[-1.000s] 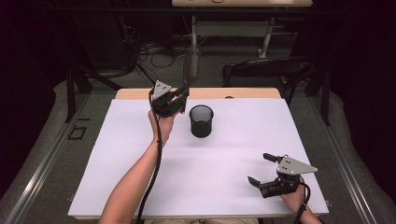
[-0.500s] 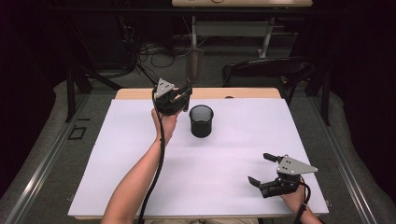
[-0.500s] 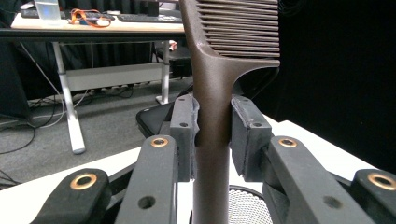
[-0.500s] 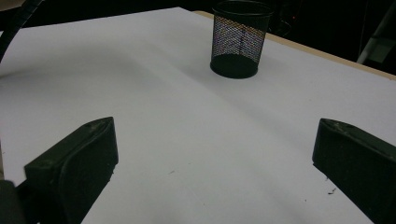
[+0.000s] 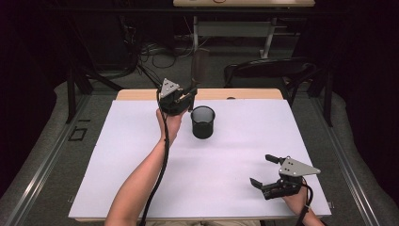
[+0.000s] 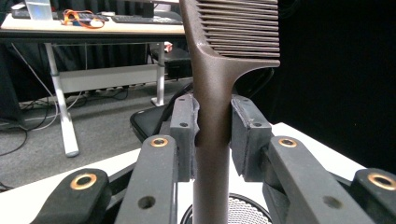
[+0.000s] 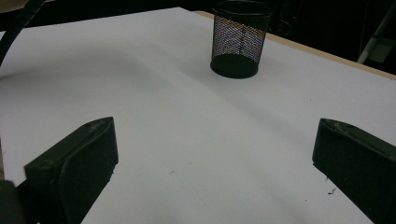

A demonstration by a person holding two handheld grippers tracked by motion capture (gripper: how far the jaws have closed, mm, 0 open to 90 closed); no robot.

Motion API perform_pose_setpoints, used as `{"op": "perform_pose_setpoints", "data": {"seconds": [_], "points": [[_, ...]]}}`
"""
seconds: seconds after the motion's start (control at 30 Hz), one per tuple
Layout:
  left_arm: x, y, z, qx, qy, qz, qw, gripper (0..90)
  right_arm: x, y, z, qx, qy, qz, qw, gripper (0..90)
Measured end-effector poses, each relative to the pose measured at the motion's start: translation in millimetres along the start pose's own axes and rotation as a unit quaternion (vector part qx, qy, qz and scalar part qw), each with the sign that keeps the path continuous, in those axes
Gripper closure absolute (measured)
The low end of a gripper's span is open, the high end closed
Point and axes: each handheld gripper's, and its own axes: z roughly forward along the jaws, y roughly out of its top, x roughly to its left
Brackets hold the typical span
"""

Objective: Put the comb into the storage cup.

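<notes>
A brown comb [image 5: 200, 68] stands upright, teeth end up, with my left gripper [image 5: 188, 92] shut on its handle. In the left gripper view both pads press the comb's handle [image 6: 212, 116], and my left gripper [image 6: 212, 135] is held above the rim of a black mesh cup [image 6: 247, 207]. In the high view the cup [image 5: 203, 121] stands upright on the white table sheet [image 5: 244, 136], just right of that hand. My right gripper [image 5: 260, 169] rests near the front right corner, open and holding nothing. Its own view shows my right gripper [image 7: 212, 163] with jaws wide apart and the cup [image 7: 239, 42] far ahead.
A wooden table edge [image 5: 141, 94] shows beyond the sheet. Behind it stand a dark chair [image 5: 263, 70] and a desk frame with cables on the floor [image 5: 155, 49]. White sheet stretches between the cup and the right gripper.
My left gripper with the comb has edged slightly right, toward the cup. The right gripper has not moved.
</notes>
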Motion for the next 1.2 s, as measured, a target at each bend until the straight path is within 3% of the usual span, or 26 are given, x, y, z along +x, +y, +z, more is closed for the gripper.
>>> {"op": "perform_pose_setpoints", "data": {"seconds": [1.2], "points": [[-8.6, -12.7, 18.8, -0.002, -0.018, -0.007, 0.9998, 72.5, -0.1, -0.1, -0.1, -0.001, 0.001, 0.001, 1.0, 0.0]]}}
